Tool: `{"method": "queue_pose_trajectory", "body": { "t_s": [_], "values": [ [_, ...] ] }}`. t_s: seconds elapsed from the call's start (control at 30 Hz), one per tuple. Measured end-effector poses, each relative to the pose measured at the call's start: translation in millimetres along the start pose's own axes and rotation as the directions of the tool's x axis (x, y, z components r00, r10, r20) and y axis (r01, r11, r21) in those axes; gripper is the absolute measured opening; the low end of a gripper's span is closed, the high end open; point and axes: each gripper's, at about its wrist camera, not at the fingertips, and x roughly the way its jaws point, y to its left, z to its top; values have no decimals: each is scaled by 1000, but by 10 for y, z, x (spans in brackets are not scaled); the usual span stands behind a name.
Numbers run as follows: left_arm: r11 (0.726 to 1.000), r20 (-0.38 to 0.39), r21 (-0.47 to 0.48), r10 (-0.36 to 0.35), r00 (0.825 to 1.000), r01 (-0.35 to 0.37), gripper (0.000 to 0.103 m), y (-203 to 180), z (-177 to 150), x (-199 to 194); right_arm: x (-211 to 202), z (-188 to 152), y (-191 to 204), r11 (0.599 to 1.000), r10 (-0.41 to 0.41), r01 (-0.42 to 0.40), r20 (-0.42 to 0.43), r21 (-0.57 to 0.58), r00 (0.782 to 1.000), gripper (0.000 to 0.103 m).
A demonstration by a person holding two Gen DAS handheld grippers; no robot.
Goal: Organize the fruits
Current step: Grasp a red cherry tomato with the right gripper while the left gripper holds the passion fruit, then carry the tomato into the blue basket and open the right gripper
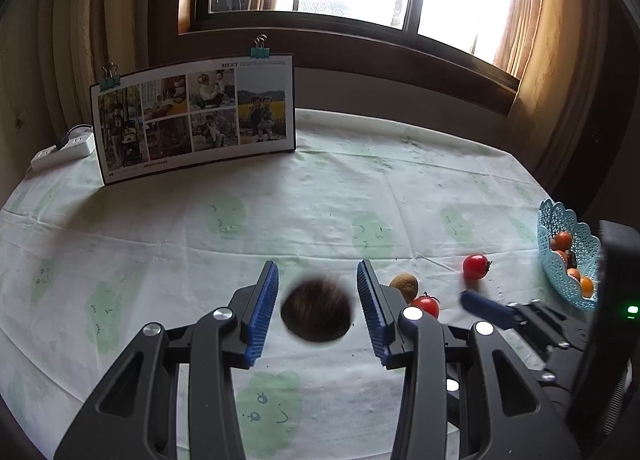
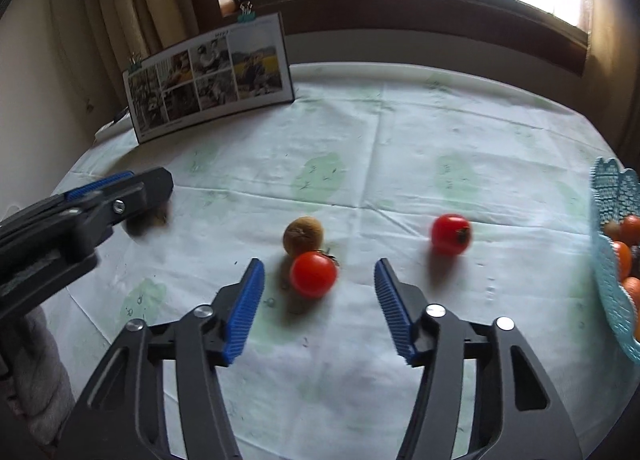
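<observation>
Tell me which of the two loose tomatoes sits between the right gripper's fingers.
The tomato touching the light brown kiwi, centred ahead of the open right gripper. The other tomato lies apart, toward the blue basket.

The left tongs (image 1: 318,296) stand spread around a dark brown fruit (image 1: 318,311), pads clear of it. To the right on the surface (image 1: 200,228) lie a kiwi (image 1: 404,285), two tomatoes (image 1: 476,266), and a blue basket (image 1: 568,256) with fruit.
</observation>
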Motion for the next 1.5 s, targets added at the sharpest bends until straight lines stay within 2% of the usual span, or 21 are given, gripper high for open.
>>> {"method": "queue_pose_trajectory", "body": {
  "t_s": [0.33,0.57,0.7,0.87,1.07,1.3,1.43,1.5],
  "values": [
    [1000,-19,-20,9,1000,-9,42,64,8,41,191,17,-23,1000,13,-13,-51,11,999,28],
    [1000,-49,-20,15,999,-16,44,73,-18,127,147,-9,-43,999,30,-29,-37,23,999,28],
    [1000,-65,-19,-3,998,2,55,45,-54,187,1,-38,-89,999,7,-7,1,34,1000,28],
    [999,-85,1,-47,995,47,63,-66,-125,260,-238,-76,-271,996,-22,16,59,85,998,28],
    [995,-123,35,-93,988,98,64,-223,-225,351,-457,-162,-604,983,-71,52,104,178,992,28],
    [991,-168,49,-114,979,123,71,-319,-317,498,-644,-242,-890,963,-104,63,144,263,984,28],
    [988,-178,62,-125,976,138,69,-352,-322,528,-693,-256,-964,956,-121,73,157,283,980,28],
    [986,-183,81,-129,975,145,65,-388,-332,529,-700,-270,-998,953,-124,73,158,293,980,28]
  ]
}}
